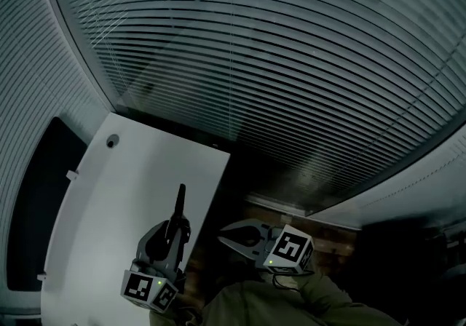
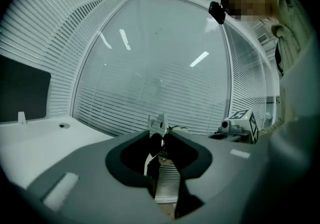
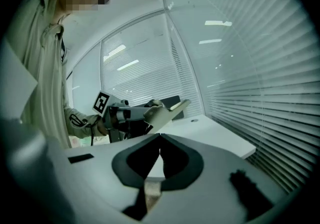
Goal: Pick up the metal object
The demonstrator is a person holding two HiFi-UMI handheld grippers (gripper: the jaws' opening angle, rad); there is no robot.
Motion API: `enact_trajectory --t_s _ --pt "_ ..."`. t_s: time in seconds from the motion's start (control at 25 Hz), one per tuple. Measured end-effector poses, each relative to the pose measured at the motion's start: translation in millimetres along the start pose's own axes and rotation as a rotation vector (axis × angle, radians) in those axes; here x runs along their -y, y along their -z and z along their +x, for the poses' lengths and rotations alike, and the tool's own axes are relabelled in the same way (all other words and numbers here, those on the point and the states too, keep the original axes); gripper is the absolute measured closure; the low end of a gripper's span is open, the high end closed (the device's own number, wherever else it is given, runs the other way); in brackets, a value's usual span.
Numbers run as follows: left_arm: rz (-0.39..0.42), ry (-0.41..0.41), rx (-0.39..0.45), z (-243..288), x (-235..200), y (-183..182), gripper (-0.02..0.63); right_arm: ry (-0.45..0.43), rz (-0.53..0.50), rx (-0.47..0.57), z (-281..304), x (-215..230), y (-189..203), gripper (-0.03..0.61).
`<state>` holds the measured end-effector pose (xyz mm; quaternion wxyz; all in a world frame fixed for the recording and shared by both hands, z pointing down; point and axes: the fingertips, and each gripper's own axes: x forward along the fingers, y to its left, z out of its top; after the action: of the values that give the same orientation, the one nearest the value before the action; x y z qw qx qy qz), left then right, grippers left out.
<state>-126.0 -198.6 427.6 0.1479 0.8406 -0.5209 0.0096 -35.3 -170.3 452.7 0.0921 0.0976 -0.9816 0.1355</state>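
A flat metal bracket (image 1: 180, 204) with a hole near its end stands up out of my left gripper (image 1: 175, 228), which is shut on its lower part above the white table (image 1: 131, 179). Seen from the left gripper view, the bracket (image 2: 158, 124) rises between the pads of the left gripper (image 2: 161, 142). My right gripper (image 1: 224, 239) hangs just off the table's right edge, beside the left one, shut with nothing in it. Its own view shows its tips (image 3: 160, 137) meeting, with the left gripper (image 3: 131, 115) and the bracket (image 3: 170, 110) beyond them.
Glass walls with horizontal blinds (image 1: 277, 62) surround the table on the far and left sides. A dark panel (image 1: 36, 201) stands off the table's left edge. There is a small round hole (image 1: 111, 142) in the table's far corner. Dark floor lies right of the table.
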Motion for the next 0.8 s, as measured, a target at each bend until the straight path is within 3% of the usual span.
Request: enact_trajectory --t_s 0.28,0.56,0.8 --pt "-0.008 0.044 0.061 -49.5 20.0 -0.4 0.506 0.044 -0.040 0.016 -3.7 -34.5 -0.9 0.574" --pt "0.028 0.097 0.094 -122.2 44.5 7.7 0.506 0.042 -0.105 0.018 6.3 -110.7 3.1 0.574" --pt "0.051 0.133 0.112 -168.2 65.2 9.5 0.506 0.094 -0.138 0.029 -8.6 -158.1 -2.0 0.574"
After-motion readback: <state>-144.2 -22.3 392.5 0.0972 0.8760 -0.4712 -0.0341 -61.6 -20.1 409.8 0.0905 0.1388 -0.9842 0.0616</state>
